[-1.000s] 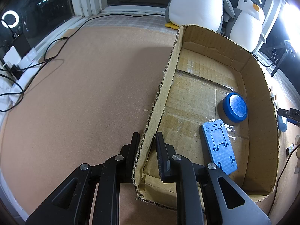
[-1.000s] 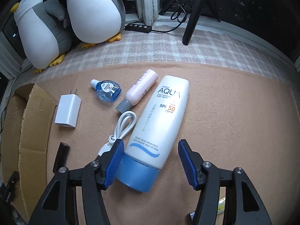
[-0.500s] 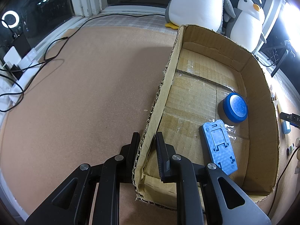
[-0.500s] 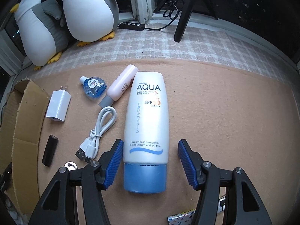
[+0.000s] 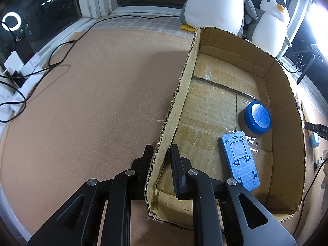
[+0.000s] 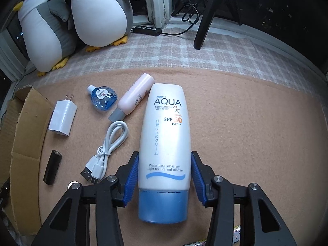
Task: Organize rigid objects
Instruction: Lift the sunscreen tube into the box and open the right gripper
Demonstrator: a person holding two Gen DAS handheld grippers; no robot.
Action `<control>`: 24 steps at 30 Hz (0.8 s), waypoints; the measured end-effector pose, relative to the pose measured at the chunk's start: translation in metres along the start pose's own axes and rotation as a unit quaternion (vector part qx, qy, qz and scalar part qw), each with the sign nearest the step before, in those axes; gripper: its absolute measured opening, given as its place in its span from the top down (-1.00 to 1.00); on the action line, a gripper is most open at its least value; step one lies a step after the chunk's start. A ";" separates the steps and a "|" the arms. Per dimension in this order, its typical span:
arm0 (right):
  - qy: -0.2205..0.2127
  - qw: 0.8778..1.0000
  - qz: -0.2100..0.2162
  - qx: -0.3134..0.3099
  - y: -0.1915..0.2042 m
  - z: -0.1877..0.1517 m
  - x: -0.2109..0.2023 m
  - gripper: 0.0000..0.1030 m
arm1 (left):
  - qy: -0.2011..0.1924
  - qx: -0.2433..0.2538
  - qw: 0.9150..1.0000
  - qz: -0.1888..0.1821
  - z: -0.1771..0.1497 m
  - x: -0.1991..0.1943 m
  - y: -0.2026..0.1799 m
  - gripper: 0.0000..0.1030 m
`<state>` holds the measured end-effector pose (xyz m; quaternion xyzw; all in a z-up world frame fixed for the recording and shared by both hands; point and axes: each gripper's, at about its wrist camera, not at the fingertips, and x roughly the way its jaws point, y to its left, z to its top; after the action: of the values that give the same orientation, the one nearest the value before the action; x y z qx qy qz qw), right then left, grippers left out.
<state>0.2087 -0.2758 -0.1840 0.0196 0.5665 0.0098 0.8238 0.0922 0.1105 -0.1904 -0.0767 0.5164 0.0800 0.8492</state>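
Left wrist view: my left gripper (image 5: 161, 160) is clamped on the near side wall of the cardboard box (image 5: 178, 102), one finger outside, one inside. Inside the box, right of the gripper, lie a blue phone stand (image 5: 238, 160) and a blue-lidded jar (image 5: 257, 120); the floor space ahead of them is bare. Left of the gripper the counter (image 5: 82, 102) is open up to the cables near its edge.

Through the right wrist camera, my right gripper (image 6: 165, 174) is closing around the sunscreen tube (image 6: 165, 135), pads just beside its sides; I cannot tell whether they touch. Left of it lie a white cable (image 6: 108, 147), a charger plug (image 6: 62, 121) and a black stick (image 6: 52, 167). Open counter lies to the right. Something printed at the bottom edge is cut off.
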 end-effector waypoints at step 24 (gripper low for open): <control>-0.071 0.996 0.047 -0.025 0.041 -0.016 -0.073 0.15 | 0.000 -0.001 1.000 0.000 0.000 0.000 -0.001 0.70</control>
<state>0.1681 -0.2371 -0.1196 0.0262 0.5043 0.0611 0.8610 0.0925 0.1099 -0.1905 -0.0776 0.5163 0.0805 0.8491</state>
